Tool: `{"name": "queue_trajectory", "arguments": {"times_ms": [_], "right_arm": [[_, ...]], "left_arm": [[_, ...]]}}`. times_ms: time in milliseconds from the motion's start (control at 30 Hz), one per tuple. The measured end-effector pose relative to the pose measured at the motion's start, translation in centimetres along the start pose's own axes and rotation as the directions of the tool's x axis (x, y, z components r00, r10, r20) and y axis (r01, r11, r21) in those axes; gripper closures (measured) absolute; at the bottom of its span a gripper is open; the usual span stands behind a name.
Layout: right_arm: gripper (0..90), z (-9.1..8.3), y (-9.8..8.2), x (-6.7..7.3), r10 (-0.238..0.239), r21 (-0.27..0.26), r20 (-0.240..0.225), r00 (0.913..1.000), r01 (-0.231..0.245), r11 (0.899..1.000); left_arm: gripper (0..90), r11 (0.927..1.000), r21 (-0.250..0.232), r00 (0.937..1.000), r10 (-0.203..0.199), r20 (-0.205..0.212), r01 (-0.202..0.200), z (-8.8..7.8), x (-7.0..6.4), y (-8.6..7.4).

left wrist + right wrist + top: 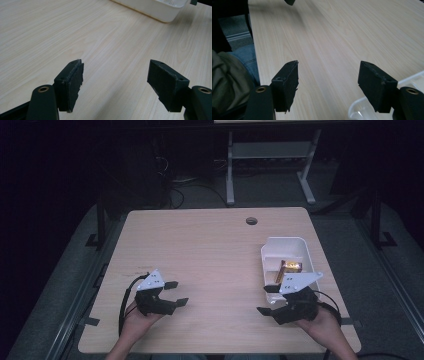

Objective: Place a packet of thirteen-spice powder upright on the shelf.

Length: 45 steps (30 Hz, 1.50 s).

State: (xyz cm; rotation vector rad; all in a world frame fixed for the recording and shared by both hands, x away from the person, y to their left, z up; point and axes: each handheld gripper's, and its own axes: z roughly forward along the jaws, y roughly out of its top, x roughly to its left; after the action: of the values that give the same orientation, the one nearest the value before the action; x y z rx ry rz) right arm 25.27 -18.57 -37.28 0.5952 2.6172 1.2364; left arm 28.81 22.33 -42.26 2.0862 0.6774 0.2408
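High view gives the whole layout: a white tray [286,251] sits on the right side of the pale wooden surface [210,265], and inside it, toward its near end, lie a brownish stick-like piece and a shiny gold-wrapped item [289,266] touching or just beside each other; they are too small to say more. The right gripper [266,299] hangs just beside the tray's near end, jaws spread wide with nothing between them. The left gripper [176,293] rests well apart from the tray over bare wood, its jaws also wide and empty.

Judging by look alone, the wrapped item is probably light and small, its foil likely slick and easily dented, so a gentle pinch across its narrower sides would suit better than a hard squeeze. The stick looks stiffer and would take a grip across its middle. The tray seems thin plastic, light enough to slide if nudged; its rim is the obvious place to hold it steady.

Left gripper view shows the wood grain close up and one outer wall of the tray [152,8] far off, but not the contents. Right gripper view catches a corner of the tray [362,107] beneath its jaw, plus the person's trouser leg [249,60] past the surface's edge, which the high view leaves in shadow
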Motion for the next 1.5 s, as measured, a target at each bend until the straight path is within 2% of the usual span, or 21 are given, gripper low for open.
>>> {"name": "queue_trajectory", "arguments": {"times_ms": [267,433,533,900,1000,1133,1233,1367,1500], "right_arm": [[30.9,1.3,0.2,0.3,0.007,-0.010,-0.028,0.9996,-0.007,1.000],[30.2,2.2,0.3,0.5,0.006,0.004,-0.029,0.9996,-0.005,1.000],[30.3,2.7,0.4,0.6,0.010,-0.007,-0.052,0.9986,-0.011,1.000],[30.0,4.8,0.8,1.1,0.009,0.004,-0.092,0.9957,-0.009,1.000],[29.3,5.4,0.9,1.3,0.005,0.022,-0.089,0.9960,-0.003,1.000],[29.5,5.9,1.0,1.5,0.010,0.014,-0.096,0.9954,-0.008,1.000],[29.7,6.4,0.9,1.5,0.038,0.002,-0.124,0.9915,-0.038,0.999],[29.1,7.3,0.8,1.9,0.029,0.028,-0.120,0.9923,-0.026,0.999],[29.5,7.8,0.9,2.3,0.028,0.015,-0.129,0.9912,-0.026,1.000]], "left_arm": [[26.3,0.9999,0.006,0.9999,0.009,-0.008,-0.009,0.1,-0.1,0.0],[25.9,0.9999,0.010,0.9999,0.011,-0.005,-0.011,0.1,-0.2,0.0],[25.8,0.9999,0.011,0.9999,0.013,-0.006,-0.013,0.2,-0.2,0.0],[25.5,0.9996,0.017,0.9997,0.022,-0.010,-0.022,0.2,-0.3,0.0],[25.5,0.9996,0.018,0.9997,0.023,-0.011,-0.023,0.2,-0.3,0.0],[25.6,0.9995,0.019,0.9996,0.024,-0.013,-0.023,0.2,-0.3,0.0],[25.5,0.9995,0.019,0.9996,0.025,-0.013,-0.025,0.3,-0.3,0.0],[25.5,0.9994,0.020,0.9995,0.030,-0.014,-0.030,0.3,-0.3,0.0],[25.4,0.9990,0.025,0.9992,0.037,-0.015,-0.036,0.3,-0.4,0.0]]}}
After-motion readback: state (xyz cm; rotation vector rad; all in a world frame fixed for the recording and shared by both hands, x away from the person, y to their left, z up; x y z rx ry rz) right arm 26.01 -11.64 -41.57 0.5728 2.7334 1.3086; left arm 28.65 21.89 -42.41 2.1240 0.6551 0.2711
